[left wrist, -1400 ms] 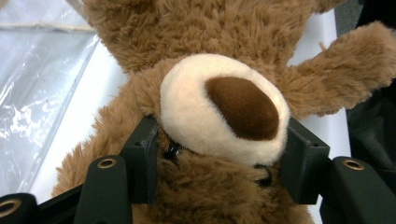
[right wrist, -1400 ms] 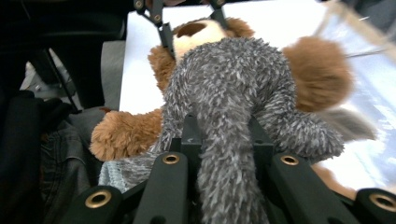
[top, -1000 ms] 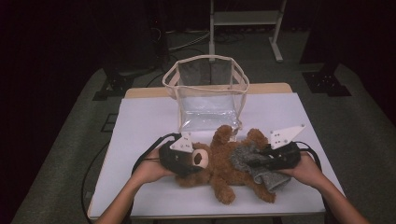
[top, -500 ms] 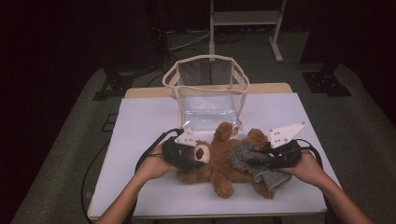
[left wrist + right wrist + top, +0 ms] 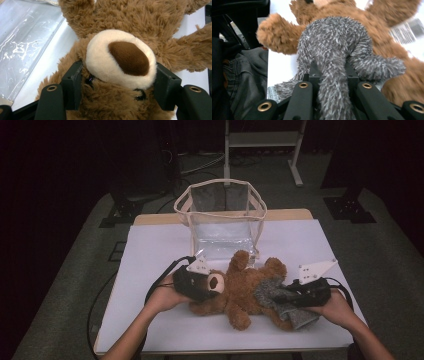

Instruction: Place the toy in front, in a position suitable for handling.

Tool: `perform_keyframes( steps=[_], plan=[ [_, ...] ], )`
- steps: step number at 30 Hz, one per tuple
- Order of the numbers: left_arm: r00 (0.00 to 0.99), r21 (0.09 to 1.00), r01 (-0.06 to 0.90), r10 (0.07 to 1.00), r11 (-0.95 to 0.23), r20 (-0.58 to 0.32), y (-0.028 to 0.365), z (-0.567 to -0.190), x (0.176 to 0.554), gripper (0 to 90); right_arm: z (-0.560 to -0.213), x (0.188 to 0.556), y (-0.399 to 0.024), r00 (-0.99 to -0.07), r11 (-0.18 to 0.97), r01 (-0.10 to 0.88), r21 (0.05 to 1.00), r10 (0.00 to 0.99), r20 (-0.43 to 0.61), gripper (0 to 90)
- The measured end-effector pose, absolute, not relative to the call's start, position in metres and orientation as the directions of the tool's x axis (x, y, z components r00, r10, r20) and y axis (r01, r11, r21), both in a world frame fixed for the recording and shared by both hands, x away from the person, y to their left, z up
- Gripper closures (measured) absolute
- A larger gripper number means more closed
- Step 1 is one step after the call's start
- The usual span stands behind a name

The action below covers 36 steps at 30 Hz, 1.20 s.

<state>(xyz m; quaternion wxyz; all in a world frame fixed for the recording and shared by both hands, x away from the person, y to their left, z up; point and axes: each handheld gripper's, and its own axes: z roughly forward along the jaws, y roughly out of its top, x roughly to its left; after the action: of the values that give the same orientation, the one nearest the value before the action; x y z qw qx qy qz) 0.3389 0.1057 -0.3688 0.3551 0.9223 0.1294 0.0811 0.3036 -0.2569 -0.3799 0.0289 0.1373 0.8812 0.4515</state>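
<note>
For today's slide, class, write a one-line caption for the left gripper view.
Left gripper clasps a brown teddy at its cream muzzle, beside a clear plastic bag.

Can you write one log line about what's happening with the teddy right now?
left gripper: jaws around teddy bear snout | right gripper: shut on grey fuzzy cloth | clear bag: upright behind bear

A white-topped table (image 5: 150, 250) stands on grey carpet (image 5: 65, 285) in a dark room, a pale metal frame (image 5: 262, 140) behind.
</note>
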Motion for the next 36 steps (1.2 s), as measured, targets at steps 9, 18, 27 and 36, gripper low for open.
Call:
perform_keyframes(
  steps=[9, 18, 27, 36],
  plan=[
    [0.956, 0.663, 0.164, 0.284, -0.731, 0.077, 0.102, -0.367, 0.339, 34.7, -0.360, 0.310, -0.251, -0.964, 0.563, 0.177, 0.807, 0.264, 0.027, 74.2],
    [0.953, 0.672, 0.167, 0.293, -0.722, 0.078, 0.107, -0.369, 0.338, 34.7, -0.357, 0.322, -0.213, -0.980, 0.594, 0.113, 0.796, 0.198, -0.009, 74.2],
    [0.953, 0.667, 0.161, 0.291, -0.727, 0.086, 0.104, -0.368, 0.336, 34.7, -0.376, 0.316, -0.256, -0.952, 0.567, 0.223, 0.793, 0.302, 0.052, 74.3],
    [0.956, 0.664, 0.143, 0.276, -0.734, 0.099, 0.103, -0.368, 0.334, 34.4, -0.358, 0.327, -0.236, -0.964, 0.554, 0.170, 0.815, 0.264, 0.021, 74.2]
  ],
)
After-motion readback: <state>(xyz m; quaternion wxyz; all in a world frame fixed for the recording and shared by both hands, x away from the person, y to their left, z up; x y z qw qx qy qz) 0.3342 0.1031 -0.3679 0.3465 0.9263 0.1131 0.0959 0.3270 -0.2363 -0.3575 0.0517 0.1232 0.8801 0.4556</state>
